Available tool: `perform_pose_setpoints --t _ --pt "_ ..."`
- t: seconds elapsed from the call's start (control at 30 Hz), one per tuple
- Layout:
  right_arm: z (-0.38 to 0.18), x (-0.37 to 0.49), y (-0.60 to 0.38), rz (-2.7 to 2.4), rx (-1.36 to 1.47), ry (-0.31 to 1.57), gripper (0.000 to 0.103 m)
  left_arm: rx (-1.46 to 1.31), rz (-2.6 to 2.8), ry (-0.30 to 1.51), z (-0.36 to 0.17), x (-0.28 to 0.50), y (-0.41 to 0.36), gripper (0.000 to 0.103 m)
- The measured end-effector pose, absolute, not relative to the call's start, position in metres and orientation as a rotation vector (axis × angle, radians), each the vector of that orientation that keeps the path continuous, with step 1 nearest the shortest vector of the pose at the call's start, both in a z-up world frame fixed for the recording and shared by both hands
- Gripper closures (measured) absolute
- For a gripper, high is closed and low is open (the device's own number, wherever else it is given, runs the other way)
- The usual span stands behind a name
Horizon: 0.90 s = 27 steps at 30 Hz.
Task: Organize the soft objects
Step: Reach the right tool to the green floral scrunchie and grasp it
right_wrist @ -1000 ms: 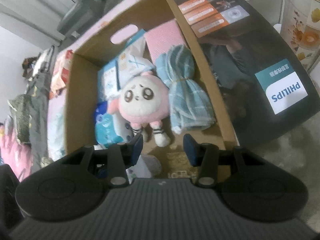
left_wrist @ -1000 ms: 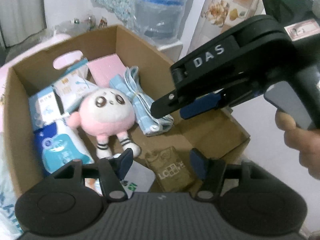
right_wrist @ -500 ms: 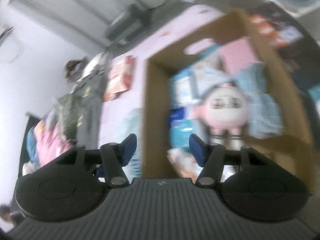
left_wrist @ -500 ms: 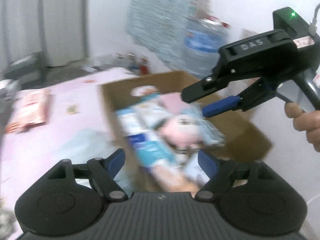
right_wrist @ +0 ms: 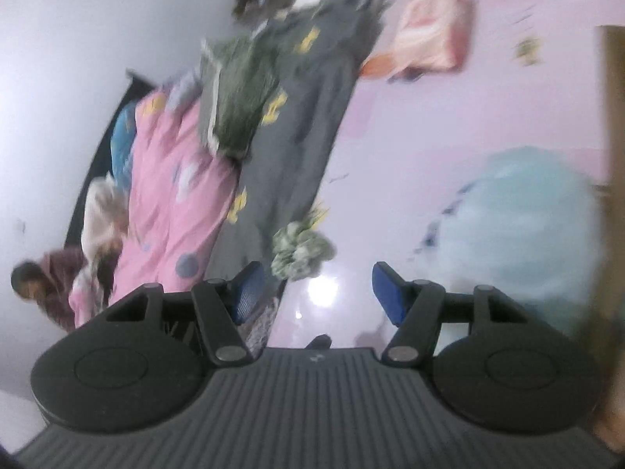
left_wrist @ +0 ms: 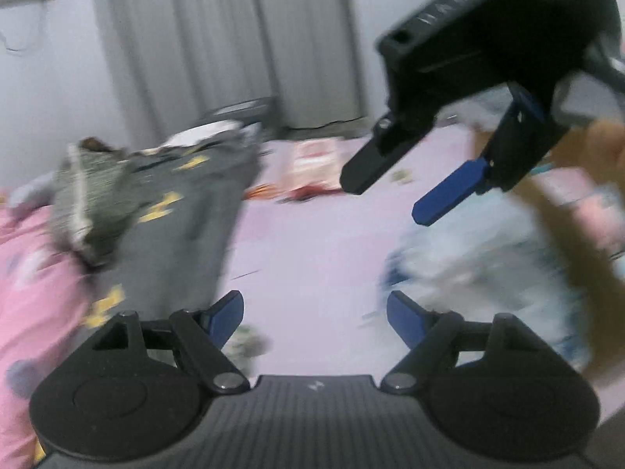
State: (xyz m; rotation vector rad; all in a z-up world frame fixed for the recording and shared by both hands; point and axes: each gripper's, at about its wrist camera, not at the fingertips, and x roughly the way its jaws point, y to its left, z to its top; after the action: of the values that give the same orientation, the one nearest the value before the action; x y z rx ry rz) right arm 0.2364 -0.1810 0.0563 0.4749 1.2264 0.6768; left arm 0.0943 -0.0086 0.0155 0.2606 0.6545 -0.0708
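Note:
Both views are blurred by motion. My left gripper (left_wrist: pixel 314 312) is open and empty above the pale pink bed sheet (left_wrist: pixel 312 242). My right gripper (right_wrist: pixel 316 287) is open and empty; it also shows in the left wrist view (left_wrist: pixel 386 195), up and to the right. A small green-white scrunched soft item (right_wrist: pixel 302 248) lies on the sheet just beyond the right fingertips. A light blue soft pack (right_wrist: pixel 519 211) lies at the right, also seen in the left wrist view (left_wrist: pixel 480 242), next to the cardboard box's wall (right_wrist: pixel 613 97). A grey garment with yellow marks (right_wrist: pixel 304 125) lies to the left.
A pink spotted quilt (right_wrist: pixel 175 195) and a dark green bundle (right_wrist: pixel 238 105) lie at the left. A red-and-white packet (right_wrist: pixel 429 35) lies at the far side of the sheet. Grey curtains (left_wrist: pixel 218 39) hang behind the bed.
Both grippers have swung left, away from the box with the pink plush, and now face the bed. Both have stayed open and empty.

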Motion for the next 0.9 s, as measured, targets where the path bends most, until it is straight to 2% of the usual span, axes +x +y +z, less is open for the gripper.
perform_pose_setpoints --t 0.3,0.5,0.67,0.83,0.9 --pt "-0.016 0.291 -0.063 0.69 0.343 1.399 0.042 0.346 0.099 0.714 -0.037 0.122 0.044 0.032" --pt "-0.064 0.315 -0.015 0.661 0.27 1.468 0.054 0.335 0.086 0.809 -0.067 0.139 0.061 0.042" --pt "-0.08 0.325 0.008 0.661 0.189 1.447 0.056 0.327 0.087 0.833 -0.08 0.149 0.067 0.047" --pt "-0.085 0.326 0.025 0.696 0.12 1.439 0.059 0.336 0.097 0.813 -0.082 0.149 0.066 0.07" --pt "-0.083 0.325 0.026 0.71 0.114 1.439 0.068 0.343 0.101 0.805 -0.081 0.149 0.065 0.076"
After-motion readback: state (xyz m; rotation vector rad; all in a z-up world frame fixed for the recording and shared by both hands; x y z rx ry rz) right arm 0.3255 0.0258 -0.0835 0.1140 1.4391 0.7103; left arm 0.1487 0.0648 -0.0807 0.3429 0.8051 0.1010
